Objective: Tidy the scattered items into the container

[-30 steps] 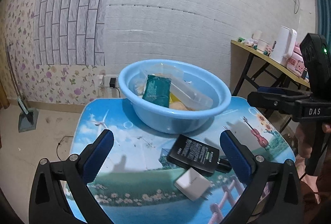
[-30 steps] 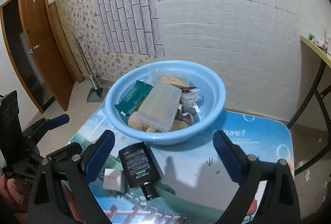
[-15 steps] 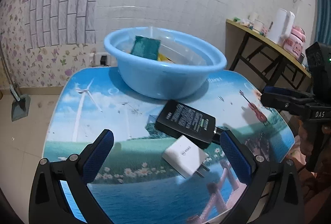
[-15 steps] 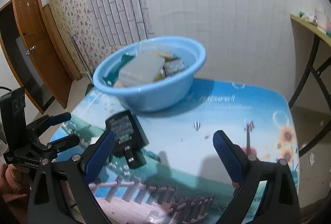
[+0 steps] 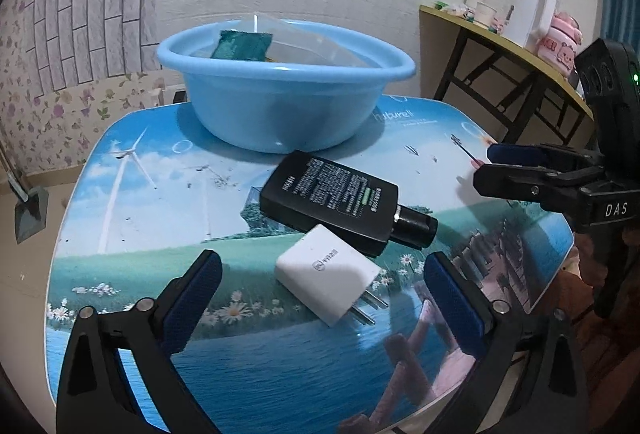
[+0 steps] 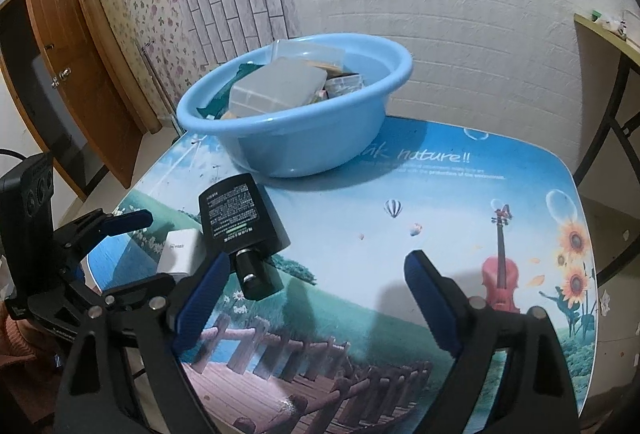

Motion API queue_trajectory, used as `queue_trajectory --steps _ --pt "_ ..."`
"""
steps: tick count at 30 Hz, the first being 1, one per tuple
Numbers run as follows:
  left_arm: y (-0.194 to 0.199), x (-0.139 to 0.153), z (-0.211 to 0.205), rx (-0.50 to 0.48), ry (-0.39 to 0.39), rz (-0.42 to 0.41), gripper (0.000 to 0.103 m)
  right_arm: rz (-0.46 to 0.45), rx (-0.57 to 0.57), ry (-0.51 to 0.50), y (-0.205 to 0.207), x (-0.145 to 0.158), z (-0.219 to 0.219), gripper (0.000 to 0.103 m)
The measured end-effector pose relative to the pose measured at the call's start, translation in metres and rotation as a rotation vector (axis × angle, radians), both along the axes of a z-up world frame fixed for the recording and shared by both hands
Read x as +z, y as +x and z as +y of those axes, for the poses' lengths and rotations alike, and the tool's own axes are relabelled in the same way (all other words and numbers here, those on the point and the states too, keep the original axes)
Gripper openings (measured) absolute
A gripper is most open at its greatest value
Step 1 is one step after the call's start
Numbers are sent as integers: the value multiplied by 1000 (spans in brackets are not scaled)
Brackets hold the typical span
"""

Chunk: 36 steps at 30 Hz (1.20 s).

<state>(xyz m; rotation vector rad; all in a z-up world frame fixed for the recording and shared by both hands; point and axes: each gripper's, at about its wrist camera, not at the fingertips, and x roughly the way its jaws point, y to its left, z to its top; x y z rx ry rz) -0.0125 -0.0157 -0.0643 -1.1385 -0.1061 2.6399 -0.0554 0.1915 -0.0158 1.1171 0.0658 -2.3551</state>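
A light blue basin (image 5: 280, 105) (image 6: 304, 137) stands at the back of the table, holding a clear plastic box, a green packet and other small items. In front of it a flat black bottle (image 5: 332, 201) (image 6: 240, 222) lies with its cap toward me, leaning on a white charger plug (image 5: 328, 280) (image 6: 180, 254). My left gripper (image 5: 322, 260) (image 6: 162, 249) hangs low over the table. Its jaws are closing with the charger between them, untouched. My right gripper (image 6: 320, 260) (image 5: 488, 167) is also closing. The bottle's cap lies just inside its left finger, pads not on it.
The small table (image 5: 160, 234) has a printed landscape top with rounded edges close on all sides. A wooden side table (image 5: 500, 33) with a kettle and cups stands at the right wall. A brown door (image 6: 72, 73) is at the left, and a dustpan (image 5: 28, 209) on the floor.
Both grippers have sunk toward the table top and come closer to the bottle and charger. The basin now shows from the side. Both pairs of jaws stand slightly narrower.
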Motion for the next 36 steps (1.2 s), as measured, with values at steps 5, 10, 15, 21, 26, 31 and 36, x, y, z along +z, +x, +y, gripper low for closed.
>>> queue_trajectory --steps 5,10,15,21,26,31,36 --pt "-2 -5 5 -9 -16 -18 77 -6 3 10 -1 -2 -2 90" --pt "-3 -8 8 -18 -36 -29 61 -3 29 35 2 -6 -11 90" --pt "-1 -8 5 -21 -32 -29 59 -7 50 52 4 -9 -18 90" --pt "0 -8 -2 -20 -34 -31 59 -24 61 56 2 -13 -24 90" --pt "4 -8 -12 -7 -25 -34 59 -32 74 67 1 -17 -31 90" --pt "6 -9 -24 22 -16 -37 59 -40 92 71 -1 -21 -39 90" --pt "8 -10 -32 45 -26 -37 64 -34 120 104 -4 -26 -55 91"
